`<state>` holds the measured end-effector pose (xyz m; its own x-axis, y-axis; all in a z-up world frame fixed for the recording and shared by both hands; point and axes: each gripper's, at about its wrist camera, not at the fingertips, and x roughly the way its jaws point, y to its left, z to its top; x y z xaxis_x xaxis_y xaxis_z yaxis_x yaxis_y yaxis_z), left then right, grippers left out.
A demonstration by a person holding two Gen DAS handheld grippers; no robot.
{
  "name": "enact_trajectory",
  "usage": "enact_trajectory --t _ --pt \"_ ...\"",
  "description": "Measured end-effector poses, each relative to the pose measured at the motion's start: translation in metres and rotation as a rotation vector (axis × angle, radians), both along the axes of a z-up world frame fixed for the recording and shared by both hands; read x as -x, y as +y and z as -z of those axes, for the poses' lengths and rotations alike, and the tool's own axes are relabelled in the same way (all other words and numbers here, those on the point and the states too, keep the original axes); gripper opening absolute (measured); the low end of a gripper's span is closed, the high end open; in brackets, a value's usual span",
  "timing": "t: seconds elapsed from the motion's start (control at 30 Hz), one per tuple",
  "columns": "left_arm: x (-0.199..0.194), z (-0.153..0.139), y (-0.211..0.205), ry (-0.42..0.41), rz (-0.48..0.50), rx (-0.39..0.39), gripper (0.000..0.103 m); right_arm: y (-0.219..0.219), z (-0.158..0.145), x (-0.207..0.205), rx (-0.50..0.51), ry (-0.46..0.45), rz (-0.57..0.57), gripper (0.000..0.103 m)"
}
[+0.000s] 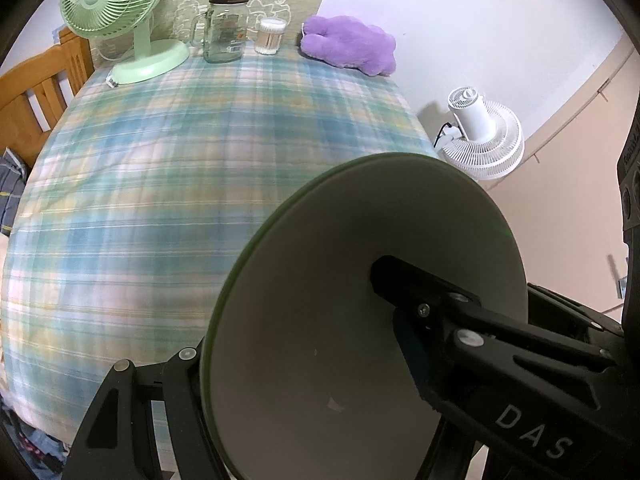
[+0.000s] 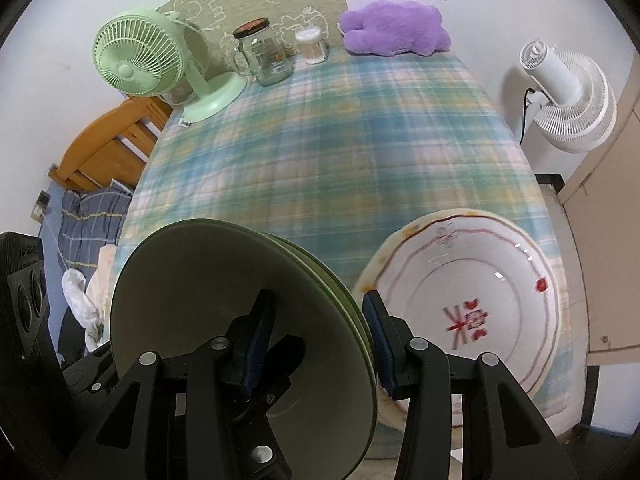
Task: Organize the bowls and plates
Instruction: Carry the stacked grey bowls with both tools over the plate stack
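Both tools grip the green plates (image 2: 240,320) on edge above the table (image 2: 340,140): right tool (image 2: 316,344) clamped across the stack's rim, left tool (image 1: 304,320) likewise. The patterned bowl (image 2: 472,304) sits just right of the stack, nearest the right tool — the likely set-down reference.

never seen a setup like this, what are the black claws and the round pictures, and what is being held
The black claws are two hand-held grippers, each carrying a wide-angle camera, which makes the pictures round. Both the left gripper and right gripper clamp the green plates, held on edge above the checked tablecloth. A white patterned plate lies flat beside them. At the table's far end stand a green fan, a glass jar, a tub of cotton swabs and a purple cushion.
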<state>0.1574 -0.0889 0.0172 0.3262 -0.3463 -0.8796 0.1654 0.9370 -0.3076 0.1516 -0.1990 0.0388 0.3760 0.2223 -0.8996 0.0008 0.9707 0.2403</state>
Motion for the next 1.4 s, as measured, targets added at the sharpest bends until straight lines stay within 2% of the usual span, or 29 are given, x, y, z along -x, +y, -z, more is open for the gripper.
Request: enact_trajectory --t 0.8,1.2,1.4 --pt "0.002 0.023 -0.112 0.035 0.013 0.042 0.074 -0.111 0.014 0.004 0.033 0.028 0.021 0.048" --pt "-0.008 0.047 -0.126 0.109 0.039 0.076 0.074 -0.129 0.033 -0.002 0.066 0.095 0.052 0.048" --pt "-0.017 0.051 -0.128 0.111 0.057 0.075 0.074 -0.128 0.037 -0.01 0.098 0.106 0.058 0.048"
